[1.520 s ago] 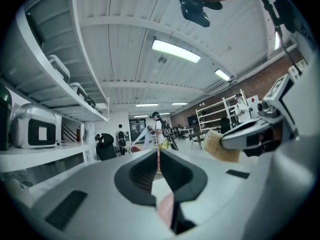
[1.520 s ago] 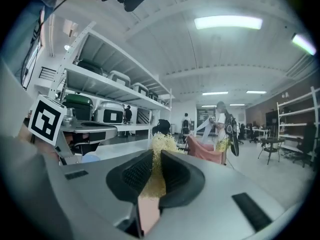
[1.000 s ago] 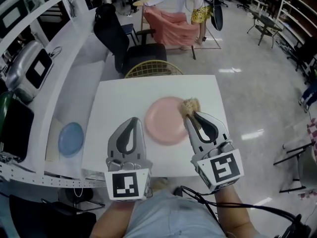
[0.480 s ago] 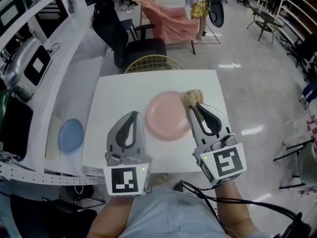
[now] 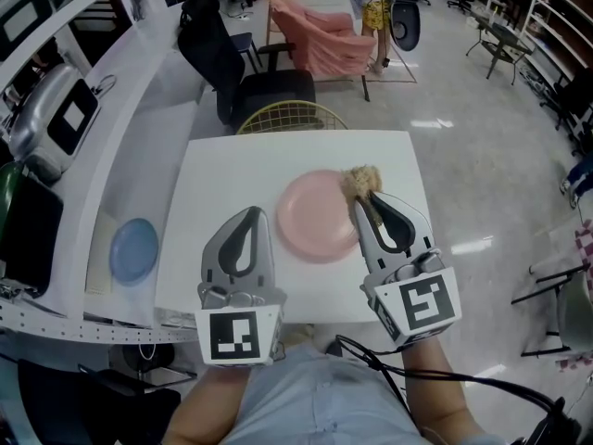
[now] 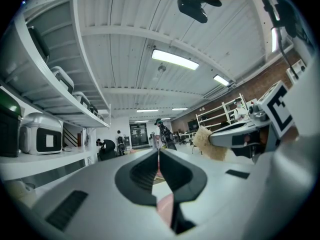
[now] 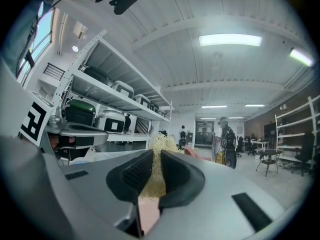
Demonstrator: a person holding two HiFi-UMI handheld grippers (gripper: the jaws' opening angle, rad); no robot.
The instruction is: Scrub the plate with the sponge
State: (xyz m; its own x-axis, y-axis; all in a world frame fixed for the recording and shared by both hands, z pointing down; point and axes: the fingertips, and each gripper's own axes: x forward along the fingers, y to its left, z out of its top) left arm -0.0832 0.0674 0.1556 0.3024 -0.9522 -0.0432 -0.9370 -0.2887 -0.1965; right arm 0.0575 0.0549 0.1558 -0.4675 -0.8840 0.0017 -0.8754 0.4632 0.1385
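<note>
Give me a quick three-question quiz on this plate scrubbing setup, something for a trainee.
1. Multiple choice: what does the right gripper hold? A) a brush B) a sponge C) nothing
2. True or false: the fingers of the left gripper are spread wide open.
3. Fill in: the pink plate lies on a white ____.
Key: 1 B; 2 false, they are together; 3 table.
</note>
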